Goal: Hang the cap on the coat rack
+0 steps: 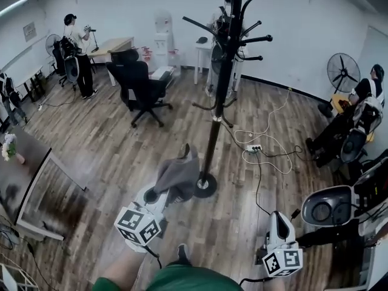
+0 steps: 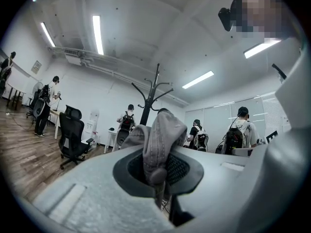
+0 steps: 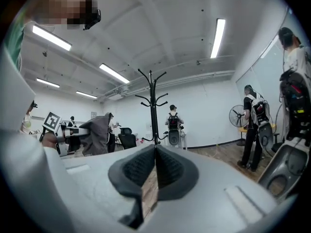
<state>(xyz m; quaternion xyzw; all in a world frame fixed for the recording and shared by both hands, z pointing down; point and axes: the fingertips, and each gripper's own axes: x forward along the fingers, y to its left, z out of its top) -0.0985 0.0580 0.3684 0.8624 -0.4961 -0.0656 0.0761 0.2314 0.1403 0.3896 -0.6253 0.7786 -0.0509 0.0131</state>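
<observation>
Looking down from the head view, the left gripper [image 1: 159, 194] is clamped on the grey cap [image 1: 177, 173], which sits low beside the rack [image 1: 217, 102] pole, just above its base, while the right gripper [image 1: 280, 218] is well apart to the right. The left gripper view shows its jaws pinching the cap's fabric, with the rack beyond. The right gripper view shows its jaws pressed together on nothing, the rack straight ahead and the cap off to the left.
</observation>
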